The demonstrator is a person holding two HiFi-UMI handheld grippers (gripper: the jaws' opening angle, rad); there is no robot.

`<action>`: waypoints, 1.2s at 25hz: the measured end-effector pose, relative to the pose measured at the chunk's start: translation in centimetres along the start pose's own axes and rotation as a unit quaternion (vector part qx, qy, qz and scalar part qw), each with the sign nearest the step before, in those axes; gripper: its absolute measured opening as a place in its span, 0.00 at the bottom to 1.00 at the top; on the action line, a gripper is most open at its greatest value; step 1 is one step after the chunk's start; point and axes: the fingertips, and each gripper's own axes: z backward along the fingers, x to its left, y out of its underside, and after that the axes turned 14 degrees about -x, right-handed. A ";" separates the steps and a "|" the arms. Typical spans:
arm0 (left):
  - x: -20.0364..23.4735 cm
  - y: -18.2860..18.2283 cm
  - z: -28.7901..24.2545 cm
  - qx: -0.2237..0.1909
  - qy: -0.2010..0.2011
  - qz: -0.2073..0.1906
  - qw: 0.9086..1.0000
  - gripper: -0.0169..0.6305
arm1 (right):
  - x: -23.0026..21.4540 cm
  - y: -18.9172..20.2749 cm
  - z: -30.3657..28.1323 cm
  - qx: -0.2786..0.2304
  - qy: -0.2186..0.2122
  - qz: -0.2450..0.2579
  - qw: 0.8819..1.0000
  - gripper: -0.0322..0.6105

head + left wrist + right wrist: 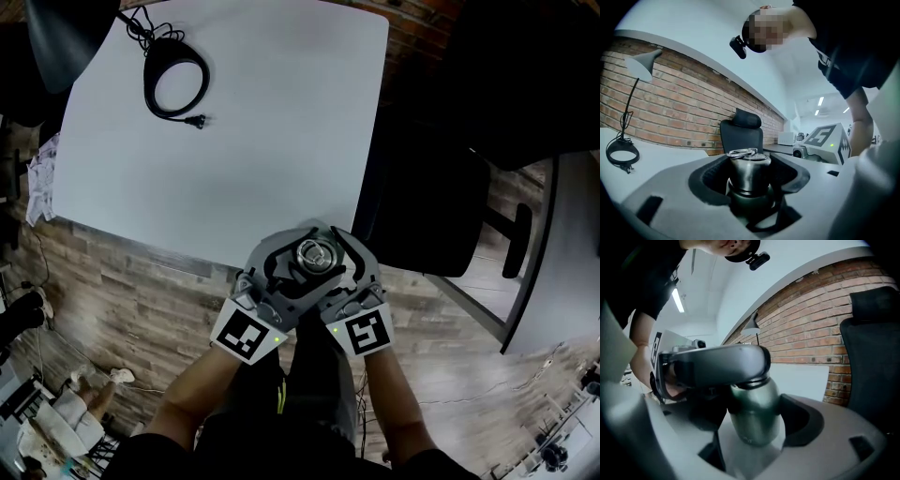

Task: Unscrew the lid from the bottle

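The right claw (750, 423) is pinching the upright steel bottle (757, 411), the left claw (750, 180) clamping its lid (749, 168), pointing toward twelve o'clock.

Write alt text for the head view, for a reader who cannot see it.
Seen from above, a person's left tool and right tool grip a metal bottle from both sides, by the near corner of a white table. A black lamp stands at the table's far end, and a dark chair sits to the right.
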 end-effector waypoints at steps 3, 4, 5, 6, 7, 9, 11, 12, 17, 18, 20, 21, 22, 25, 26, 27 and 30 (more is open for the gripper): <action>0.0 -0.1 0.0 0.001 0.002 0.003 1.000 0.45 | 0.0 0.0 0.0 0.000 0.001 -0.001 1.000 0.59; 0.0 -0.1 0.0 0.001 0.001 0.004 1.000 0.45 | 0.0 0.0 0.0 0.000 0.001 -0.003 1.000 0.59; 0.1 0.0 0.0 0.002 0.000 0.005 1.000 0.45 | 0.0 0.0 0.0 0.000 -0.001 -0.004 1.000 0.59; 0.1 -0.1 0.0 0.002 -0.002 0.007 1.000 0.45 | 0.0 0.0 -0.1 0.000 -0.002 -0.004 1.000 0.59; 0.1 -0.2 0.0 0.000 -0.003 0.009 1.000 0.45 | 0.0 0.0 -0.1 0.000 -0.004 -0.004 1.000 0.59; 0.1 -0.6 -0.2 -0.007 -0.003 0.010 1.000 0.45 | 0.0 0.0 0.0 0.002 -0.006 -0.003 1.000 0.59; 0.0 -0.9 -0.3 -0.011 -0.001 0.007 1.000 0.45 | 0.1 0.1 0.0 0.004 -0.006 -0.003 1.000 0.59; 0.0 -1.0 -0.4 -0.012 0.000 0.007 1.000 0.45 | 0.1 0.1 0.0 0.005 -0.007 -0.001 1.000 0.59; -0.1 -1.7 -0.8 -0.020 0.007 0.004 1.000 0.45 | 0.1 0.2 0.1 0.013 -0.010 0.014 1.000 0.59; -0.1 -1.7 -0.9 -0.020 0.009 0.004 1.000 0.45 | 0.1 0.2 0.2 0.015 -0.012 0.015 1.000 0.59; -0.2 -1.9 -0.9 -0.019 0.011 0.002 1.000 0.45 | 0.0 -0.1 0.4 0.016 -0.013 0.020 1.000 0.59; -0.2 -2.1 -1.0 -0.020 0.012 0.002 1.000 0.45 | 0.0 -0.2 0.5 0.017 -0.013 0.024 0.999 0.59; -0.2 -2.2 -1.0 -0.022 0.011 0.002 1.000 0.45 | -0.1 -0.3 0.7 0.018 -0.012 0.027 0.999 0.59; -0.1 -2.8 -0.9 -0.023 0.009 0.003 1.000 0.45 | -0.1 -0.6 1.3 0.024 -0.007 0.032 0.999 0.59; 0.0 -3.1 -0.8 -0.022 0.010 0.001 1.000 0.45 | -0.1 -0.7 1.6 0.026 -0.006 0.034 0.999 0.59; 0.1 -3.3 -0.7 -0.022 0.009 0.000 1.000 0.45 | -0.1 -0.8 1.9 0.029 -0.005 0.036 0.999 0.59; 0.6 -4.0 -0.5 -0.019 0.001 -0.002 1.000 0.45 | -0.2 -1.2 3.4 0.039 0.004 0.039 0.998 0.59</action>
